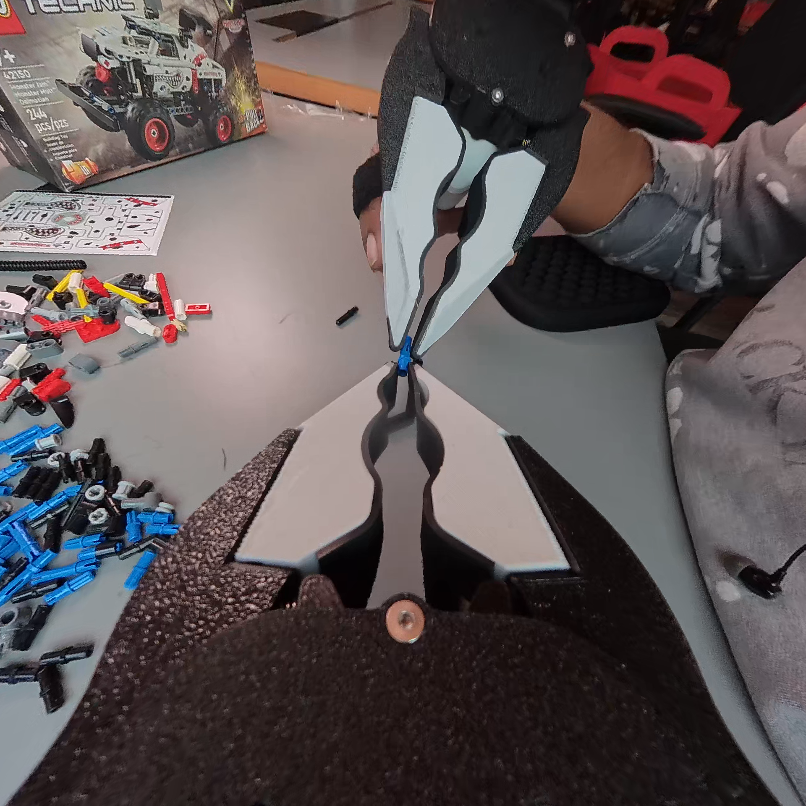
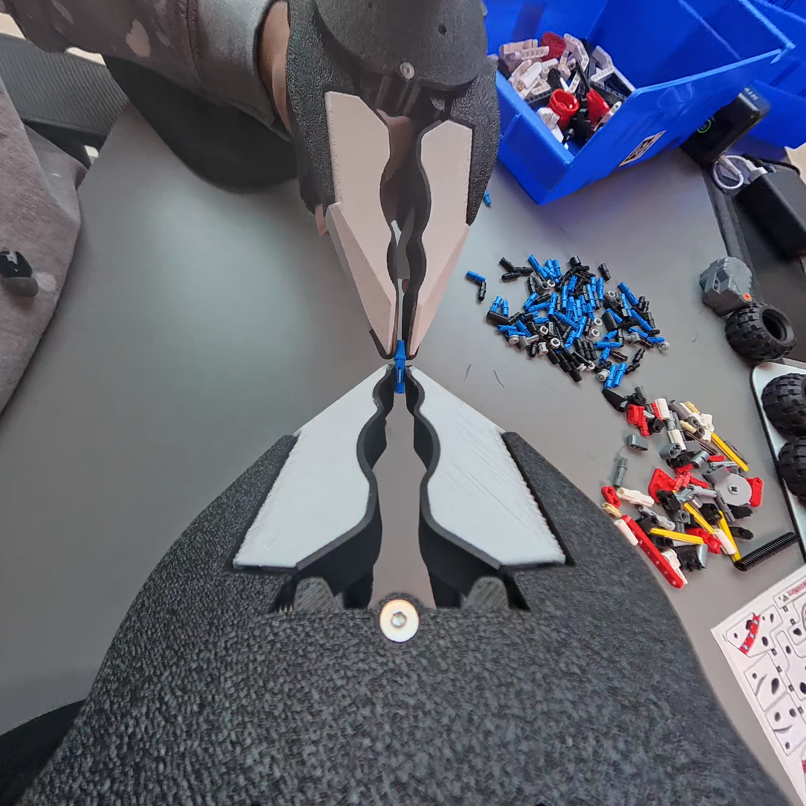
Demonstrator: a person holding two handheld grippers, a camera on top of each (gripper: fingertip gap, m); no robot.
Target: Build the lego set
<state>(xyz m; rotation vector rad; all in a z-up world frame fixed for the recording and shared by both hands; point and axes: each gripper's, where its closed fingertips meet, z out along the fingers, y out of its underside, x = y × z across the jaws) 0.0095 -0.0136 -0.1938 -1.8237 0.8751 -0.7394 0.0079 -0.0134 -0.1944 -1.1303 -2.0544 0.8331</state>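
Observation:
A small blue pin (image 1: 404, 355) is held above the grey table (image 1: 279, 392) between the two grippers, which meet tip to tip. My left gripper (image 1: 403, 370) comes from below in its own view and is shut on one end of the pin. My right gripper (image 1: 408, 346) comes down from above there, held by a hand, and is shut on the other end. In the right wrist view the pin (image 2: 399, 362) sits between my right gripper (image 2: 399, 371) below and the left gripper (image 2: 399, 349) above. How deep the pin sits in each is hidden.
The set's box (image 1: 131, 87) and a sticker sheet (image 1: 83, 222) lie at far left. A mixed pile of parts (image 1: 87, 309) and a pile of blue and black pins (image 1: 65, 501) lie beside them. A loose black pin (image 1: 347, 315) lies alone. A blue bin (image 2: 610, 144) and black tyres (image 2: 761, 331) are at right.

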